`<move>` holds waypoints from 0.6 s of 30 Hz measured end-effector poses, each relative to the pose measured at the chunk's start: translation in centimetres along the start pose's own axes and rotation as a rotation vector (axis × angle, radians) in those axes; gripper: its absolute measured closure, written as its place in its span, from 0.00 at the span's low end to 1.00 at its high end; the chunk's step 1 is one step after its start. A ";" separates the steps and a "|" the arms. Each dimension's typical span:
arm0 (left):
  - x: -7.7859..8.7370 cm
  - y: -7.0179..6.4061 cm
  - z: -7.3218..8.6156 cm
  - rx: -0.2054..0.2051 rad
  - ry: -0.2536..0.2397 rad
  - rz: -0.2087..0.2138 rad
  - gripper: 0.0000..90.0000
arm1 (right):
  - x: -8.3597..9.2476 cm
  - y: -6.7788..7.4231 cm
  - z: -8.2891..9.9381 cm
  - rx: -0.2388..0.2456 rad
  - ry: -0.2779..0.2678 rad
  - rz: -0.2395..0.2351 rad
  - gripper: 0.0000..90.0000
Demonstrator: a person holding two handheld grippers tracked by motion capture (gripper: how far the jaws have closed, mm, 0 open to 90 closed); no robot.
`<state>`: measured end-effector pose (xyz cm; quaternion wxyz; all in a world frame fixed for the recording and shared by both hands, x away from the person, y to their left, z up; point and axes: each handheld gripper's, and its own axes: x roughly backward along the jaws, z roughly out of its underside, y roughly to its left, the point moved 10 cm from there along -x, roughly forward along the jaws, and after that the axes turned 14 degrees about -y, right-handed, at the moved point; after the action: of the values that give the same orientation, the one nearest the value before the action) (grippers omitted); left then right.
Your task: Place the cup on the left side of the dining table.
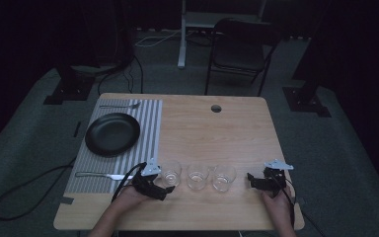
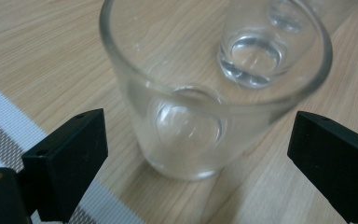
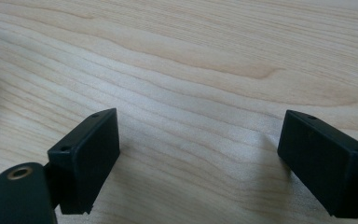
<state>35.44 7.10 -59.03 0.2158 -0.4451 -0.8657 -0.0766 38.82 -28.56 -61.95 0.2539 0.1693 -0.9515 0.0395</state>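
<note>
- Left gripper (image 2: 196, 154) sits low at the near edge of the counter (image 1: 217, 133), jaws spread to either side of the nearest glass (image 2: 205, 107), pads not touching it. Nothing gripped yet.
- That glass stands upright on bare wood just right of the striped placemat (image 1: 148, 123), leftmost in a row of three; the middle glass (image 1: 197, 176) and the right glass (image 1: 224, 177) stand close beside it.
- Handling, as I judge it: small clear tumbler, light, rigid, slick-walled, breakable. Thick base, wider rim. Best hold looks like mid-wall, jaws square across, gentle squeeze; too high and it may tip or slide.
- Right gripper (image 3: 198, 154) rests at the near right of the counter, jaws wide over plain wood, holding nothing; edge of a glass shows at the far left of its view.
- Placemat: knife (image 1: 101, 175) along its near end, black plate (image 1: 112, 133) further back, fork (image 1: 121, 105) at the far end.
- Counter: pale wood grain, smooth, a cable hole (image 1: 216, 108) near the far edge.
- Room beyond: dim, grey carpet, cables on the floor, a dark folding chair (image 1: 237, 52) behind the counter.
</note>
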 end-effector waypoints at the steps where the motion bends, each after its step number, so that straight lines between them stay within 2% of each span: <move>1: -0.2 -0.1 -0.1 0.001 -0.003 0.005 0.06 | 0.0 0.0 0.0 0.000 0.000 0.000 0.14; 6: -0.9 -0.2 -0.3 -0.007 -0.002 0.002 0.06 | 0.0 0.0 0.0 0.002 0.000 0.000 0.14; 11: -1.4 -0.2 -0.9 -0.002 -0.035 -0.005 0.06 | 0.0 0.0 0.0 0.001 0.000 0.000 0.14; 18: -2.0 -0.5 -1.0 -0.008 -0.048 -0.016 0.10 | 0.0 0.0 0.0 0.001 0.000 0.000 0.14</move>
<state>36.33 4.98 -58.96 0.1925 -0.4405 -0.8740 -0.0713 38.82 -28.56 -61.95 0.2539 0.1694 -0.9515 0.0397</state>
